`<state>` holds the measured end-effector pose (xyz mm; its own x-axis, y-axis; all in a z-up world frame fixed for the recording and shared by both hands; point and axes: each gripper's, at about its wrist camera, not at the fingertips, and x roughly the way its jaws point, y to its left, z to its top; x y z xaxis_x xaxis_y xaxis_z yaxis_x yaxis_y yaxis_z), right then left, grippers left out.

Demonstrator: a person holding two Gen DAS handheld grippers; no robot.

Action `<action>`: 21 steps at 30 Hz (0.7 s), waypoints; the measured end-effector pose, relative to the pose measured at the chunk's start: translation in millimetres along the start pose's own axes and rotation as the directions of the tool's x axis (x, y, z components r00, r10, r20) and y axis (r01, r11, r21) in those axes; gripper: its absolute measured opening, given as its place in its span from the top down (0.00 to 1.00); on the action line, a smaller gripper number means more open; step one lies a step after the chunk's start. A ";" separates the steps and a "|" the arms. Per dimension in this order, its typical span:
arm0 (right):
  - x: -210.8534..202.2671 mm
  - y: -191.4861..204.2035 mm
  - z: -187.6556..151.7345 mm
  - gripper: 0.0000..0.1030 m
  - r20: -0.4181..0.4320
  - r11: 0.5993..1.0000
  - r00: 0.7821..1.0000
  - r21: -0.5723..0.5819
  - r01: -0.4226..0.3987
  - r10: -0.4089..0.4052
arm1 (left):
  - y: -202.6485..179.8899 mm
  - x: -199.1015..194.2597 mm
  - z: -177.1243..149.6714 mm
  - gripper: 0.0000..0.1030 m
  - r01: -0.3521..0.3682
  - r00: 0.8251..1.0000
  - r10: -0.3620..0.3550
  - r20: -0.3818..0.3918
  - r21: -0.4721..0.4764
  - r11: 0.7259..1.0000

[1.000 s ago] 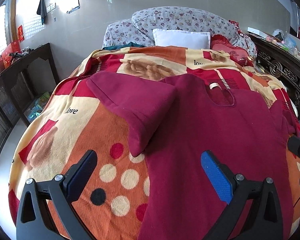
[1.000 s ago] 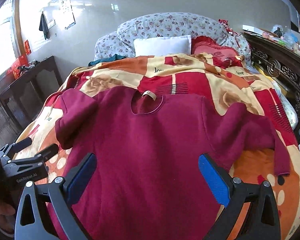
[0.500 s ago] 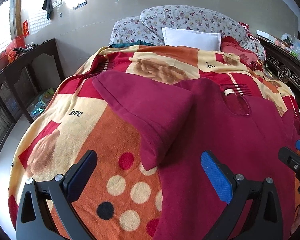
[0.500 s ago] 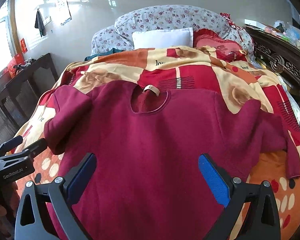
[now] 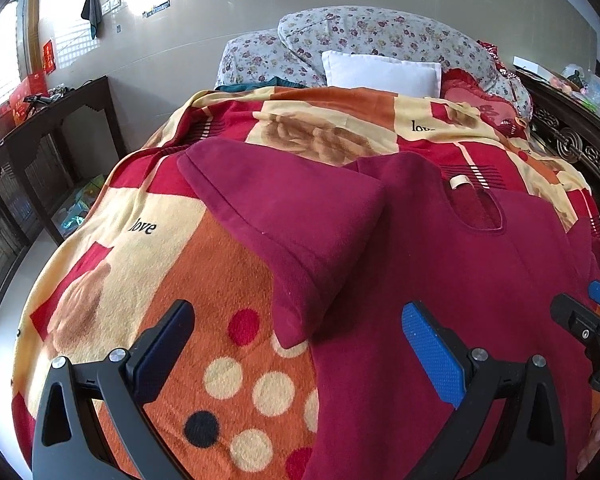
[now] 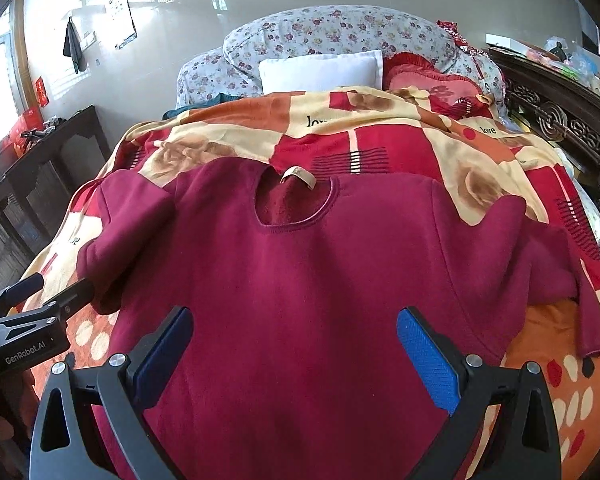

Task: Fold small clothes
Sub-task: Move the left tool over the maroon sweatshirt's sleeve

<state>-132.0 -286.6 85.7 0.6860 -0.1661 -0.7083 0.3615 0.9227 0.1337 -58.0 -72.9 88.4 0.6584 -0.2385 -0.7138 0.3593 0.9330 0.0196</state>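
The left gripper (image 5: pixel 296 354) hovers with its jaws spread wide and nothing between them, over the near edge of the bed where the patterned blanket (image 5: pixel 148 280) meets the maroon sweater (image 5: pixel 480 280). The right gripper (image 6: pixel 294 354) is likewise wide apart and empty, poised above the sweater's lower body. The sweater lies face-up and mostly flat on the blanket, neckline (image 6: pixel 296 204) pointing toward the pillows. Its left sleeve (image 5: pixel 284 216) lies bent back on itself beside the body; its right sleeve (image 6: pixel 572 280) trails out and droops toward the bed's edge. The fabric looks thick, fleecy and soft: probably light, limp and grippy rather than slick, so it should crease where pinched and sag if lifted by one point. Sensible holds are likely the hem corners or a sleeve cuff. Beyond lie a white pillow (image 6: pixel 320 70) and floral cushions (image 6: pixel 340 28). No containers are clearly in view.
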 end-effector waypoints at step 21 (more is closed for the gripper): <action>23.3 10.6 5.7 0.00 -0.021 1.000 1.000 -0.028 0.011 -0.011 | 18.7 17.7 14.0 0.00 -0.014 1.000 0.013 -0.017 -0.017 1.000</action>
<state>-108.6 -282.7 74.6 0.6688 -0.1691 -0.7240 0.3506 0.9304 0.1065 -30.3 -63.5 85.8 0.6520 -0.2214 -0.7252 0.3387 0.9407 0.0173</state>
